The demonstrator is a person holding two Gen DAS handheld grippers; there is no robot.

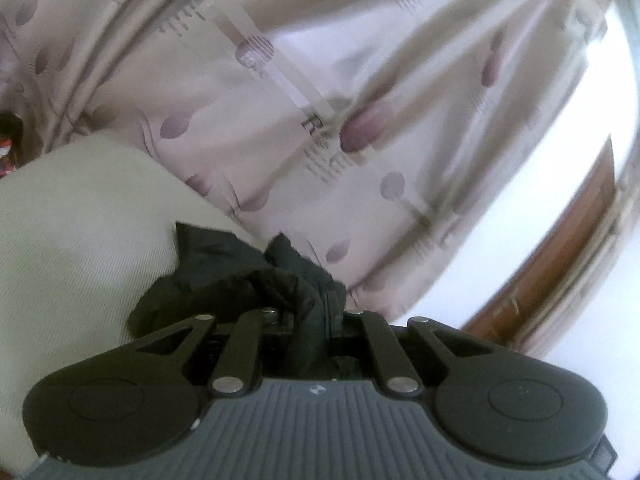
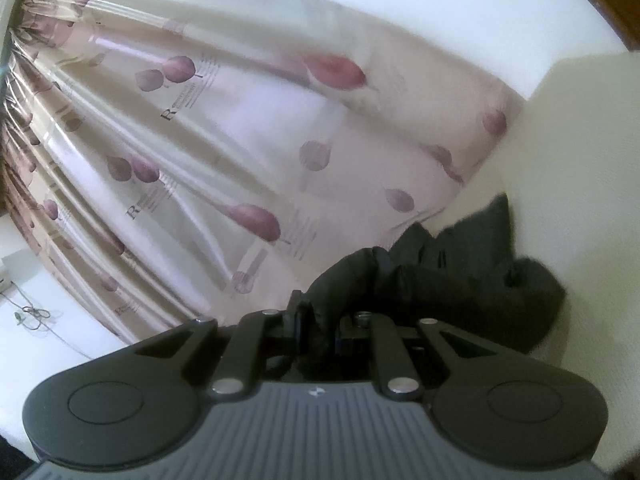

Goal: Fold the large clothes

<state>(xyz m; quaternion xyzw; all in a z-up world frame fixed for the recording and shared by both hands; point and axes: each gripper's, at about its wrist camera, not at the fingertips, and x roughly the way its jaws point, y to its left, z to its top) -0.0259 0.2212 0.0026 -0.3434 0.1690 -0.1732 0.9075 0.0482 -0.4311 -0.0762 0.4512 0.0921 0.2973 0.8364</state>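
We read this as the lift/spread step: both grippers have the dark garment pinched and raised toward the curtain.

L gripper (image 1: pixel 308 320): jaws closed on a bunched black fold of the garment (image 1: pixel 240 272), which spills out to 11 o'clock of the jaws, against a cream cloth (image 1: pixel 80 240).

R gripper (image 2: pixel 320 320): jaws closed on the same garment (image 2: pixel 460 264); the bulk hangs off to 2 o'clock of the jaws, fuzzy edge against the cream cloth (image 2: pixel 580 160).

Next, as we judge it: draw the two grips apart so the cloth hangs flat, find edges/corners, then lay it down. Risk: each pinch holds a wad, not a clean edge; may need a regrip.

Surface: no table or bed clearly seen; can't tell what the cream cloth covers.

Room: flowered curtain (image 1: pixel 320 80), pleated, fills 12 o'clock in both views. White wall (image 2: pixel 440 0) beside it, brown wood frame (image 1: pixel 560 260) at 3–4 o'clock in the L view. Thin cord (image 2: pixel 36 316) on white at 9 o'clock in the R view.
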